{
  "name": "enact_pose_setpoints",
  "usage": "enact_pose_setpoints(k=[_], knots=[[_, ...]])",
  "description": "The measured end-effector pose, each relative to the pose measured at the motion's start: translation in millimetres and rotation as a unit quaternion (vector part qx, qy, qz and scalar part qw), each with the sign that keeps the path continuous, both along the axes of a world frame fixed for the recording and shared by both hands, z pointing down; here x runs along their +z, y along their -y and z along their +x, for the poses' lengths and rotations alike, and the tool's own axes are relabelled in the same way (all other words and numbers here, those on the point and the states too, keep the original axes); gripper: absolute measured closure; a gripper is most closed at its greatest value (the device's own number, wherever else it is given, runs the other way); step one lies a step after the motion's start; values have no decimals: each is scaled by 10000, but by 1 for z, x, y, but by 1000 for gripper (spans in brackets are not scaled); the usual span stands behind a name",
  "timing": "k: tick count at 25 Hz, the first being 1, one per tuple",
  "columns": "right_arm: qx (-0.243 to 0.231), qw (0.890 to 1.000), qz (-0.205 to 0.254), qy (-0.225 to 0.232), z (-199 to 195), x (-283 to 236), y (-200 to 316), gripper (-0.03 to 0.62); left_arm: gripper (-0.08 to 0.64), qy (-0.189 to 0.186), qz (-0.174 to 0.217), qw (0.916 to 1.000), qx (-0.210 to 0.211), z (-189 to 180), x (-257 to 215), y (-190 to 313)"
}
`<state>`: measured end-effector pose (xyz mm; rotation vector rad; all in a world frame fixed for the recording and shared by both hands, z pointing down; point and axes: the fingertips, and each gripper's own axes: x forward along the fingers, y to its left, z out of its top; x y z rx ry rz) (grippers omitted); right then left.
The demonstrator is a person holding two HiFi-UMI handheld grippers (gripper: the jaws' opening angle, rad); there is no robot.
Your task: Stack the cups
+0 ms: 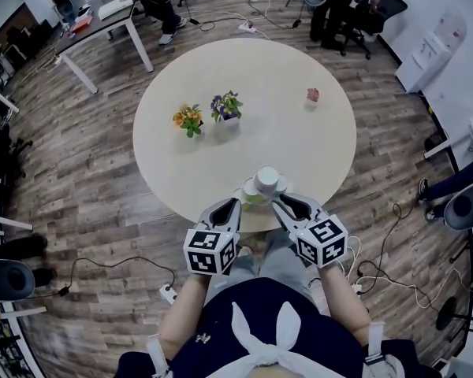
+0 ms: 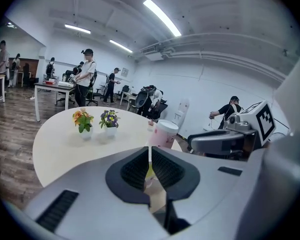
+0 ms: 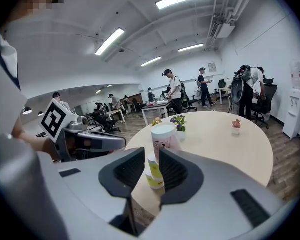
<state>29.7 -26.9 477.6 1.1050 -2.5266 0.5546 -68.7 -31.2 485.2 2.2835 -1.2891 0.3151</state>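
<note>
A short stack of cups stands at the near edge of the round table point(image 1: 299, 144). A white cup with a pink print point(image 1: 266, 182) point(image 2: 162, 134) point(image 3: 164, 138) sits on top of yellow-green cups point(image 1: 251, 196) point(image 3: 154, 173). My left gripper point(image 1: 235, 205) point(image 2: 150, 156) is just left of the stack, shut, with nothing between its pads. My right gripper point(image 1: 277, 203) point(image 3: 151, 160) is just right of the stack. Its jaws stand a narrow gap apart and the cups show through that gap, just beyond the tips.
Two small flower pots point(image 1: 189, 120) point(image 1: 226, 107) stand mid-table and a tiny pink plant point(image 1: 313, 95) at the far right. Beyond the table are a desk point(image 1: 102, 18), office chairs, people and a water dispenser point(image 1: 437, 46). Cables lie on the wood floor.
</note>
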Motion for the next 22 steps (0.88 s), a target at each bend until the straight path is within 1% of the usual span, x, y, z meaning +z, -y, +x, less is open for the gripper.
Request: enact_pose_setpoints(k=[3, 6, 7, 12, 22], knots=[[76, 9999, -75, -52, -2, 5, -4, 532, 528, 89, 59, 9999, 132, 8, -1, -3], [111, 9999, -105, -65, -7, 7, -8, 578, 528, 106, 63, 9997, 218, 15, 0, -7], [142, 9998, -98, -72, -8, 8, -9, 584, 527, 104, 67, 9996, 242, 17, -1, -8], [339, 9994, -16, -82, -8, 7, -11, 587, 528, 91, 107, 9993, 357, 28, -2, -12], [302, 9995, 15, -7, -14, 4, -19, 589, 528, 166, 179, 9988, 414, 31, -3, -16]])
